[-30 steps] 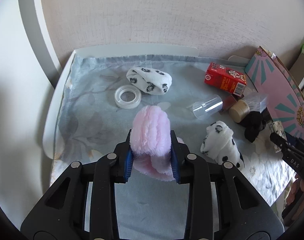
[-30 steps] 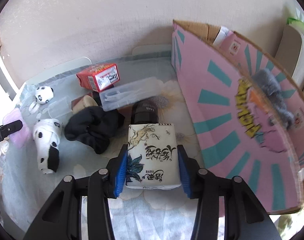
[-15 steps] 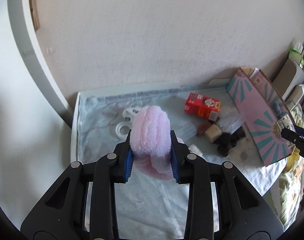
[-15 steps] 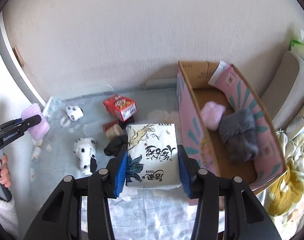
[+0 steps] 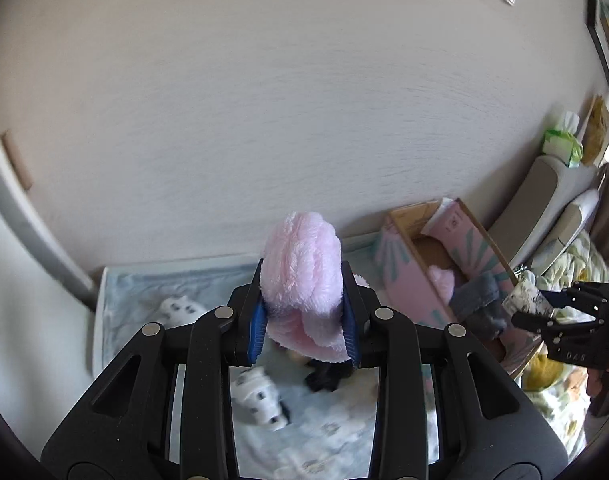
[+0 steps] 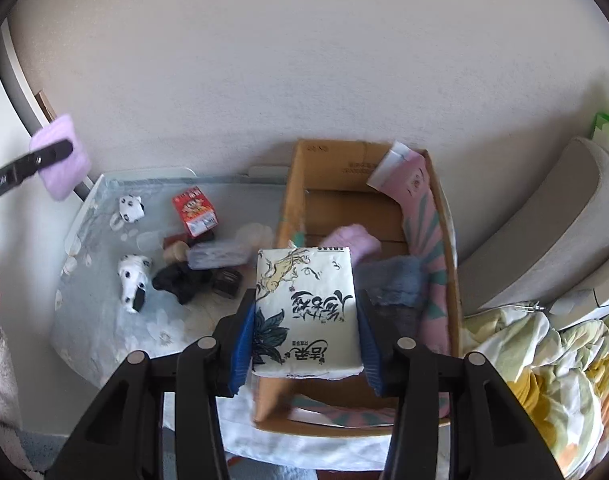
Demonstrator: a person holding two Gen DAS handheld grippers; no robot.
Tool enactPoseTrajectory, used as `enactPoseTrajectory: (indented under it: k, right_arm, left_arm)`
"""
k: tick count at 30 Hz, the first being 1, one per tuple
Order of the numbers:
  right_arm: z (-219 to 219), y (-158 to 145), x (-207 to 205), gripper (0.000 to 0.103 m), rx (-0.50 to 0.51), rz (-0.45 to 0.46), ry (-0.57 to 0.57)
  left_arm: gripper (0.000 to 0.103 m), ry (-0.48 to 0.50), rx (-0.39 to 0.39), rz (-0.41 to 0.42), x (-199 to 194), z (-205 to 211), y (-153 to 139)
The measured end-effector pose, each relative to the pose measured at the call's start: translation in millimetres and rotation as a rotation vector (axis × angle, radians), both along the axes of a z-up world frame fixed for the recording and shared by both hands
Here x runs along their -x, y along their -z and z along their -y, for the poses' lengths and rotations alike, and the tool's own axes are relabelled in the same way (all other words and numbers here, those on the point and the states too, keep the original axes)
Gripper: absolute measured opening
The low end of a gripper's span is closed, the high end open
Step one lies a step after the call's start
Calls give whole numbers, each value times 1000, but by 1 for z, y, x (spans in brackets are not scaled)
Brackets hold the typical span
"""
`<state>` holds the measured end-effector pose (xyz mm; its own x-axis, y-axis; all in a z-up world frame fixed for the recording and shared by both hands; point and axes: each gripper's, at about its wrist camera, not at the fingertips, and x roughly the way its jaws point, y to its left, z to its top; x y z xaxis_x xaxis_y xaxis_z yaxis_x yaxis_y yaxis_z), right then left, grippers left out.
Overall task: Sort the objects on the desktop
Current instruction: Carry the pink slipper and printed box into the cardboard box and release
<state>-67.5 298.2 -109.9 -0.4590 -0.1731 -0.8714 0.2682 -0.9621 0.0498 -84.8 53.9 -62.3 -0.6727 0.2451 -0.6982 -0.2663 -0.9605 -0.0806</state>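
Observation:
My left gripper [image 5: 304, 312] is shut on a fluffy pink sock [image 5: 302, 268], held high above the table's left part; the same sock [image 6: 60, 156] shows at the far left of the right wrist view. My right gripper [image 6: 304, 332] is shut on a white tissue pack [image 6: 306, 312] with ink drawings, hanging over the near left part of the pink cardboard box [image 6: 436, 240]. Inside the box lie a pink sock [image 6: 354, 240] and a grey sock [image 6: 400, 280]. In the left wrist view the box [image 5: 408, 280] stands to the right, with the right gripper [image 5: 544, 308] over it.
On the cloth-covered table [image 6: 104, 320] lie two spotted white socks [image 6: 132, 280], a red carton [image 6: 194, 210], a black sock [image 6: 180, 280], a small bottle and a clear case. A wall stands behind. Bedding [image 6: 544, 360] and grey cushions lie right of the box.
Both grippers have risen well above the table with their loads. The right one has moved over the box, whose inside now shows. The left one has swung towards the box.

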Motion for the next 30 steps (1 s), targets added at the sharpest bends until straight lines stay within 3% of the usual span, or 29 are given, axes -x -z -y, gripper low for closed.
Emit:
enactPoseTrajectory:
  k: [7, 14, 20, 28, 30]
  right_arm:
    - [-45, 17, 5, 42, 2, 67, -85]
    - [-53, 32, 0, 42, 36, 93, -199]
    - [-58, 50, 1, 43, 54, 137, -262]
    - [-55, 60, 5, 43, 80, 157, -302]
    - [-54, 59, 6, 43, 78, 139, -293]
  left_arm:
    - [28, 117, 52, 17, 12, -113, 10]
    - [28, 164, 64, 90, 36, -190, 36]
    - [28, 181, 109, 131, 45, -223, 52]
    - [28, 157, 140, 181, 54, -229, 71]
    - [34, 149, 157, 167, 53, -230, 71]
